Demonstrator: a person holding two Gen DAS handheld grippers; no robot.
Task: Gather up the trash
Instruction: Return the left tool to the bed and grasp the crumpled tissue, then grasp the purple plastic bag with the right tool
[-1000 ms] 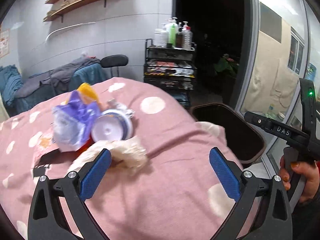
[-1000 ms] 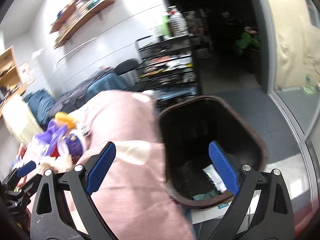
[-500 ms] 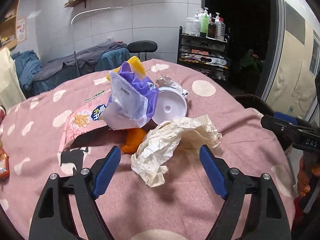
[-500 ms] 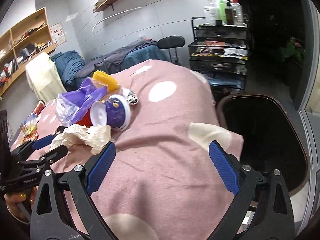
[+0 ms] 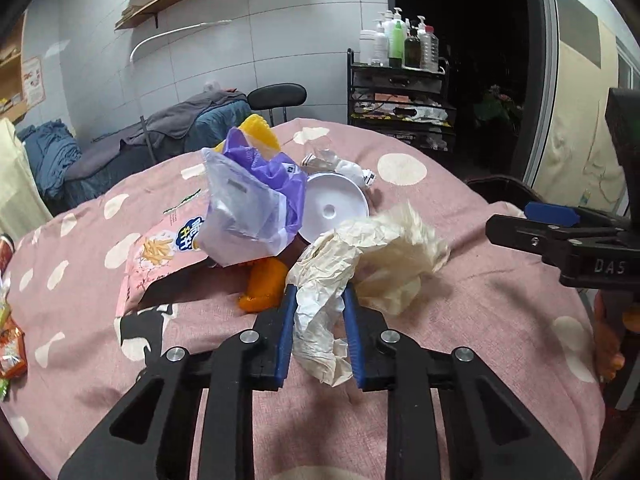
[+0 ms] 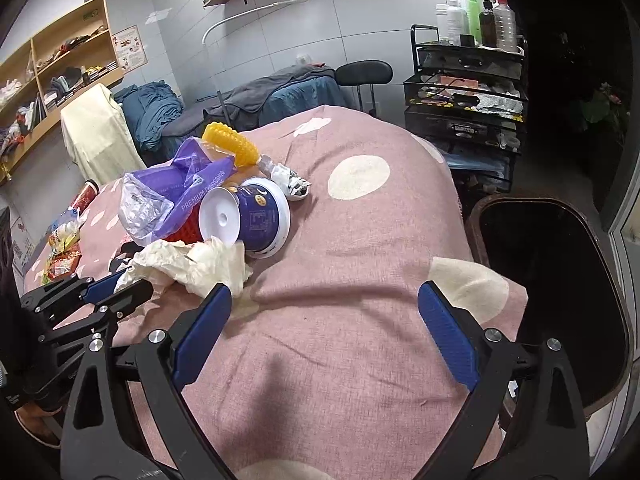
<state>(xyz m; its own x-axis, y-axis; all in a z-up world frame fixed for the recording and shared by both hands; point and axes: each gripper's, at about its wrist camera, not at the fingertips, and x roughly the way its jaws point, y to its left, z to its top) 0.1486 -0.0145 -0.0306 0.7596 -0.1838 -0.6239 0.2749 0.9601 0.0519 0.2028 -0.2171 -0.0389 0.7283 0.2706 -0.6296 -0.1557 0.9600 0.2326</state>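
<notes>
A pile of trash lies on the pink spotted tablecloth (image 5: 460, 320). My left gripper (image 5: 318, 300) is shut on a crumpled cream paper (image 5: 372, 248), which also shows in the right wrist view (image 6: 192, 260). Behind it are a purple plastic bag (image 5: 256, 196), a white-bottomed purple tub (image 6: 256, 216), a pink snack packet (image 5: 160, 252), an orange piece (image 5: 262, 284) and a yellow ribbed item (image 6: 230, 144). My right gripper (image 6: 324, 320) is open and empty over bare cloth, right of the pile. A dark bin (image 6: 560, 280) stands off the table's right edge.
A small crumpled wrapper (image 6: 290, 178) lies behind the tub. Snack packets (image 6: 60, 256) lie at the table's far left. A black cart (image 6: 464, 92) with bottles, a chair and a draped bed stand behind the table.
My left gripper has moved forward and closed on the cream paper. My right gripper swung from over the bin back toward the table and stays open.
</notes>
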